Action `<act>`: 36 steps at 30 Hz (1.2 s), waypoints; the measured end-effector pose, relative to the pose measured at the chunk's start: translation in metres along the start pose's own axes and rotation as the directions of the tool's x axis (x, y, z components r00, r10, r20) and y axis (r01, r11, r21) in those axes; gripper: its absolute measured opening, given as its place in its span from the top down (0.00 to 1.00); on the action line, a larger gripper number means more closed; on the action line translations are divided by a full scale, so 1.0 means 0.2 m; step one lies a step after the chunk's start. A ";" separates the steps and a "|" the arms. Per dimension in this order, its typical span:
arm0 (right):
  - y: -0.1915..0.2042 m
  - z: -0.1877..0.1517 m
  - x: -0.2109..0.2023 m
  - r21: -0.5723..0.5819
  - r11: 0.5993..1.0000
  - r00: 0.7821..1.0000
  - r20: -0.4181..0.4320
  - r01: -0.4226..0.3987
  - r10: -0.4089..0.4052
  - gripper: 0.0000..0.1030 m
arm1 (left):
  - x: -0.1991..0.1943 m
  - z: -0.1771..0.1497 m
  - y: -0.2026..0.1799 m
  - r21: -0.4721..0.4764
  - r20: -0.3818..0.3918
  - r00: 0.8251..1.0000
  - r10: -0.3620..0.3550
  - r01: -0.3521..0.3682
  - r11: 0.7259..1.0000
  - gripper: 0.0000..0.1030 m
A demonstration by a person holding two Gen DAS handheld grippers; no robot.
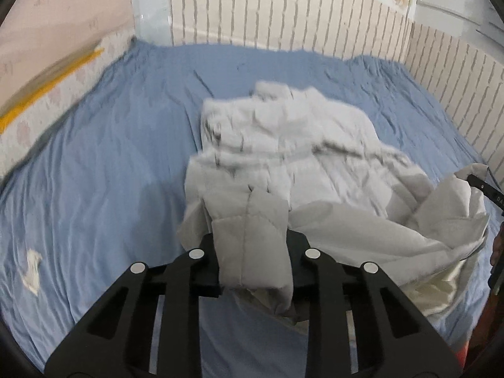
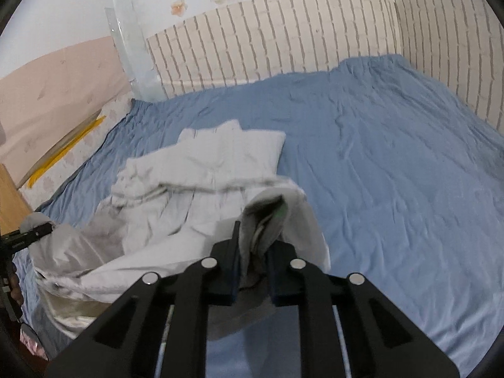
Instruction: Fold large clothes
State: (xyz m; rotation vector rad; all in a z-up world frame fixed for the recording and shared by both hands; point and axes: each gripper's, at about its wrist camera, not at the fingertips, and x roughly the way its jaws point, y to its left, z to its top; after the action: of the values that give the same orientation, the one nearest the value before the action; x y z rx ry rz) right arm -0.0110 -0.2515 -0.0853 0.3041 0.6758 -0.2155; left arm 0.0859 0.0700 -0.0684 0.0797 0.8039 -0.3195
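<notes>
Left gripper (image 1: 252, 236) and right gripper (image 2: 252, 249) each clamp the pale grey quilted jacket (image 1: 283, 145) hem above the blue bedsheet (image 1: 94, 157); best lift evenly, keeping hem taut.

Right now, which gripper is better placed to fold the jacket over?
Probably the left gripper: it clamps a thick padded edge of the grey jacket. The right gripper pinches only a thin corner.

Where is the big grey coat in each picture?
Left wrist view: grey coat fills the middle and right, one end pinched in the left tongs.
Right wrist view: coat lies left of centre, its edge in the right tongs.
Shared landmark: blue bedsheet.
</notes>
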 end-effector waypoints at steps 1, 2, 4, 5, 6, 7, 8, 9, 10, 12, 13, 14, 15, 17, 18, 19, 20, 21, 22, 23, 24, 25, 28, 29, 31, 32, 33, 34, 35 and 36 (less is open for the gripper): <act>0.00 0.03 0.02 0.001 1.000 1.000 0.002 0.003 -0.003 0.87 | 0.02 0.03 0.00 0.000 0.005 1.000 0.008 -0.008 1.000 0.74; 0.01 0.07 0.07 0.005 1.000 1.000 0.001 0.008 -0.008 0.87 | 0.05 0.08 0.01 -0.018 0.002 1.000 0.011 -0.011 1.000 0.75; 0.01 0.15 0.14 0.025 1.000 1.000 -0.016 0.010 -0.010 0.87 | 0.11 0.14 0.03 -0.068 -0.016 1.000 0.001 -0.002 0.998 0.75; 0.02 0.19 0.18 0.027 1.000 0.999 -0.030 0.012 -0.012 0.87 | 0.14 0.18 0.04 -0.080 -0.023 1.000 0.001 -0.003 0.997 0.75; 0.03 0.23 0.21 0.018 1.000 0.999 -0.037 0.019 -0.018 0.87 | 0.16 0.20 0.04 -0.080 -0.026 1.000 0.006 -0.008 0.997 0.75; 0.04 0.26 0.23 0.005 1.000 0.999 -0.043 0.027 -0.027 0.87 | 0.19 0.24 0.04 -0.077 -0.031 0.999 0.013 -0.015 0.997 0.75; 0.06 0.30 0.25 -0.006 0.999 0.998 -0.047 0.033 -0.033 0.87 | 0.21 0.27 0.05 -0.086 -0.042 0.999 0.012 -0.016 0.996 0.75; 0.06 0.33 0.27 -0.006 0.999 0.998 -0.048 0.034 -0.034 0.87 | 0.22 0.29 0.06 -0.097 -0.051 0.999 0.005 -0.010 0.995 0.75; 0.07 0.36 0.28 -0.003 0.999 0.998 -0.049 0.035 -0.036 0.87 | 0.23 0.31 0.08 -0.107 -0.057 0.998 -0.002 -0.004 0.994 0.75; 0.09 0.42 0.30 -0.005 0.999 0.998 -0.049 0.049 -0.050 0.87 | 0.26 0.39 0.09 -0.115 -0.066 0.998 -0.008 0.000 0.993 0.75; 0.10 0.45 0.31 -0.001 0.998 0.997 -0.050 0.056 -0.056 0.87 | 0.26 0.43 0.09 -0.116 -0.073 0.997 -0.009 0.000 0.993 0.75; 0.11 0.48 0.32 0.005 0.998 0.997 -0.051 0.061 -0.060 0.87 | 0.27 0.46 0.10 -0.114 -0.079 0.997 -0.011 0.002 0.994 0.75; 0.11 0.52 0.33 0.013 0.998 0.997 -0.051 0.064 -0.063 0.87 | 0.27 0.52 0.10 -0.108 -0.080 0.997 -0.014 0.005 0.994 0.75; 0.12 0.63 0.36 0.030 0.997 0.997 -0.050 0.068 -0.067 0.87 | 0.27 0.64 0.11 -0.103 -0.084 0.996 -0.022 0.013 0.995 0.75; 0.12 0.69 0.37 0.036 0.997 0.996 -0.046 0.072 -0.070 0.87 | 0.27 0.69 0.12 -0.103 -0.085 0.996 -0.024 0.015 0.995 0.75; 0.13 0.76 0.38 0.041 0.996 0.997 -0.036 0.074 -0.072 0.87 | 0.27 0.76 0.13 -0.100 -0.086 0.996 -0.024 0.015 0.995 0.75; 0.14 0.82 0.39 0.042 0.996 0.997 -0.027 0.074 -0.073 0.87 | 0.28 0.83 0.13 -0.094 -0.081 0.997 -0.018 0.010 0.996 0.75; 0.16 0.89 0.40 0.040 0.997 0.997 -0.016 0.073 -0.073 0.87 | 0.28 0.87 0.13 -0.086 -0.073 0.997 -0.008 0.002 0.996 0.75; 0.17 0.95 0.42 0.034 0.997 0.998 0.001 0.070 -0.070 0.87 | 0.28 0.94 0.14 -0.075 -0.061 0.998 0.010 -0.015 0.997 0.75; 0.20 1.05 0.44 0.016 0.998 0.997 0.021 0.068 -0.069 0.87 | 0.30 1.01 0.14 -0.071 -0.054 0.998 0.023 -0.027 0.997 0.75; 0.22 1.11 0.47 -0.002 0.997 0.997 0.030 0.072 -0.072 0.87 | 0.31 1.06 0.15 -0.076 -0.050 0.998 0.026 -0.030 0.997 0.75; 0.23 1.16 0.50 -0.015 0.997 0.996 0.037 0.076 -0.076 0.87 | 0.34 1.13 0.17 -0.092 -0.044 0.999 0.028 -0.032 0.995 0.75; 0.26 1.34 0.68 -0.055 0.995 0.996 0.040 0.081 -0.079 0.87 | 0.45 1.28 0.20 -0.130 -0.036 0.999 0.034 -0.038 0.991 0.75; 0.26 1.38 0.75 -0.070 0.993 0.996 0.025 0.090 -0.089 0.87 | 0.51 1.33 0.21 -0.139 -0.038 0.999 0.034 -0.039 0.989 0.75; 0.25 1.44 0.89 -0.069 0.993 0.995 -0.002 0.096 -0.096 0.87 | 0.63 1.38 0.21 -0.145 -0.055 0.997 0.046 -0.054 0.988 0.75; 0.23 1.45 0.97 -0.061 0.993 0.995 -0.026 0.097 -0.099 0.87 | 0.72 1.40 0.20 -0.141 -0.072 0.996 0.055 -0.065 0.988 0.75; 0.22 1.45 1.08 -0.064 0.992 0.992 -0.054 0.107 -0.110 0.87 | 0.79 1.42 0.20 -0.135 -0.085 0.995 0.061 -0.072 0.988 0.75; 0.21 1.45 1.13 -0.067 0.991 0.991 -0.067 0.114 -0.118 0.87 | 0.88 1.43 0.19 -0.125 -0.100 0.993 0.069 -0.082 0.989 0.75; 0.20 1.44 1.22 -0.074 0.989 0.988 -0.087 0.125 -0.131 0.87 | 0.96 1.43 0.19 -0.119 -0.116 0.991 0.074 -0.088 0.989 0.75; 0.19 1.42 1.30 -0.075 0.988 0.984 -0.105 0.134 -0.142 0.87 | 1.01 1.42 0.18 -0.114 -0.126 0.989 0.075 -0.090 0.989 0.75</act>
State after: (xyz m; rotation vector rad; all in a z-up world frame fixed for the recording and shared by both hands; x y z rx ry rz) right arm 0.3623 -0.3395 -0.0336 0.2051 0.8129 -0.3089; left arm 0.4261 0.0000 -0.0179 0.0204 0.9364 -0.1886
